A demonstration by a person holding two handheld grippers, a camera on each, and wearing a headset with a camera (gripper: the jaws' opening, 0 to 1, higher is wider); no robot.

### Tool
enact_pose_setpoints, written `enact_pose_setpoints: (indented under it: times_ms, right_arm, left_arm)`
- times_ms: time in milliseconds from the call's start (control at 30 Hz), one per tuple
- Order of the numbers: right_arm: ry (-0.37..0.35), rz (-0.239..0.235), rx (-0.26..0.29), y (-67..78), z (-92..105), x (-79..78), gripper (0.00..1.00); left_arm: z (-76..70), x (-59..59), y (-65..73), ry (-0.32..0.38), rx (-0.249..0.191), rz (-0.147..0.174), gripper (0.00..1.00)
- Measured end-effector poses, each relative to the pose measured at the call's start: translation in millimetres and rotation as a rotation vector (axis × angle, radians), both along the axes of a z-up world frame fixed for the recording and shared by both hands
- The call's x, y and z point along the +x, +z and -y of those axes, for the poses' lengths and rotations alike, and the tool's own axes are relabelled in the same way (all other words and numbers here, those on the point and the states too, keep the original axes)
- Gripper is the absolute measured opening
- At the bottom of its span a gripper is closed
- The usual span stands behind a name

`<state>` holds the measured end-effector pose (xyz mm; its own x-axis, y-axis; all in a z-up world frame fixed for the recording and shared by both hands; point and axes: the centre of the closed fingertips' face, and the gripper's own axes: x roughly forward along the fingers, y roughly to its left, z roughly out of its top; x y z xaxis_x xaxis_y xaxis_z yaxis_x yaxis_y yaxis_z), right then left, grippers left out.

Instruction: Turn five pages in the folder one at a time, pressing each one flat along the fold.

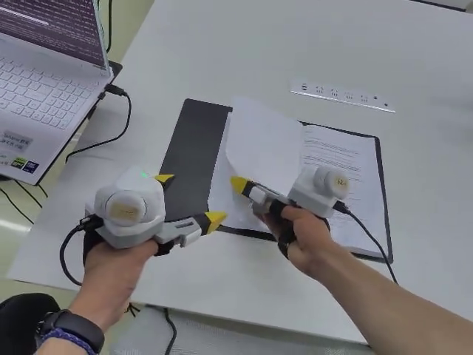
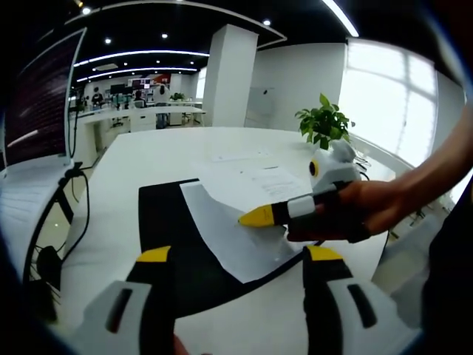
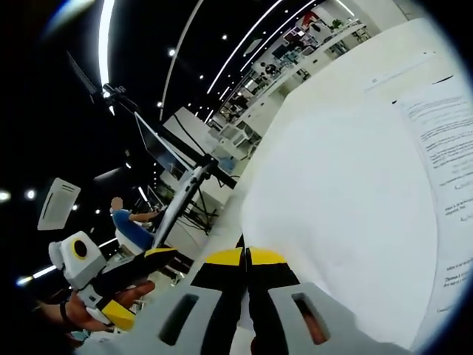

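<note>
— white table [image 1: 244,281] under everything, bare at the near edge. what sits closest?

— the left gripper [image 1: 189,198], at about 8 o'clock in the head view, off the near-left corner of the folder [image 1: 194,159]. its jaws stand wide apart with nothing between them. its own view shows both yellow tips flanking open air above the folder's near edge.

— and the other tool?

— the right gripper [image 1: 240,185] comes in from 5 o'clock. its jaws are pressed together on the near edge of the page [image 1: 262,148], and in the right gripper view the two tips meet with the white sheet running out ahead of them.

— where does the page stand?

— lifted. it rises in a curve from the fold at the folder's middle, and its free side leans toward 9 o'clock over the black left cover without lying on it. the folder itself is open flat at the centre of the table.

— what's under it on the other side?

— a printed sheet [image 1: 344,170] lying flat on the right half, at 3 o'clock of the raised page.

— farther back?

— a power strip [image 1: 344,96] at 1 o'clock beyond the folder, apart from it. an open laptop [image 1: 44,81] is at 10 o'clock, with a black cable [image 1: 111,129] plugged into its side and looping toward the near-left. farthest, the left gripper view shows a potted plant [image 2: 325,122] past the table's far end.
</note>
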<state>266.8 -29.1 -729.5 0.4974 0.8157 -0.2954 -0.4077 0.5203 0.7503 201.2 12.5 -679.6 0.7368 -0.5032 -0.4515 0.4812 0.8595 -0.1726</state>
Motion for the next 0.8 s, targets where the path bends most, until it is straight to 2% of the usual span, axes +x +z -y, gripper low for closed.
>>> enact_pose_setpoints:
  times_ms: [200,533,800]
  right_arm:
    - [0.006,-0.030,-0.017,-18.3,-12.0,-2.0,0.00]
    - [-0.014,-0.105,-0.054,-47.3,-16.8,-0.8,0.01]
    - [0.009,-0.138,-0.070,-56.9,-25.1,-9.7,0.04]
  left_arm:
    - [1.6,1.4,-0.1,-0.010,-0.003,-0.001,0.70]
    - [-9.5,3.8,-9.9,-0.005,-0.013,-0.017,0.69]
    - [-18.3,3.2,-12.8,0.009,-0.010,-0.021,0.69]
